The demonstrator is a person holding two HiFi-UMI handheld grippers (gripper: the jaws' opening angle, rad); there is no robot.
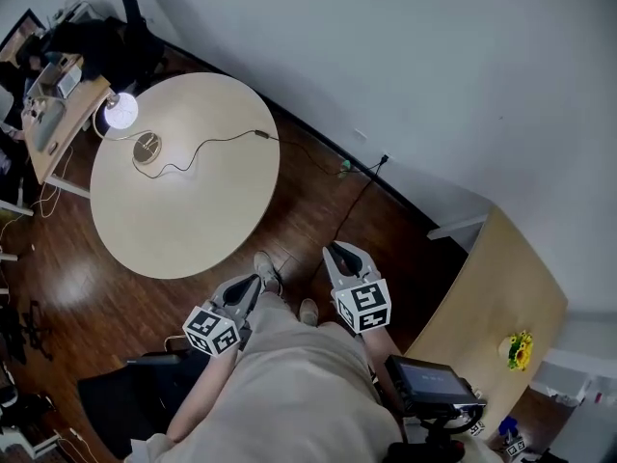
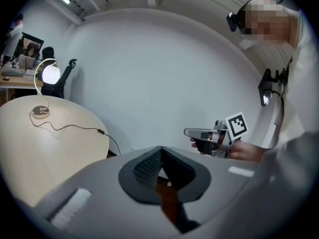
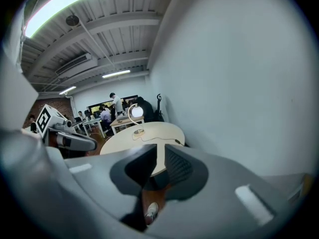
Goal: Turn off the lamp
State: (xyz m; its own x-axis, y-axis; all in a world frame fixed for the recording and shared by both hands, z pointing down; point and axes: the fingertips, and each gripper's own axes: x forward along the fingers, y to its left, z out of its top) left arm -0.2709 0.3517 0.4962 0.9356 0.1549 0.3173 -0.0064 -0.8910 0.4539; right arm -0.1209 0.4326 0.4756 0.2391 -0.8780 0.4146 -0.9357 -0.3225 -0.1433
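One lit lamp [image 2: 50, 74], upright and arched.

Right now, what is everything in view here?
table: one, round, pale wood, at left on the dark floor.
lamp: one, gold, white globe lit, at the table's far edge.
cord: one, black, from lamp across table toward the wall.
desk: one, pale wood, at right, bearing a yellow flower.
black device: one, lower right.
trousers: beige, bottom centre.
left tongs: grey, tips together, empty.
right tongs: grey, slightly apart, empty.
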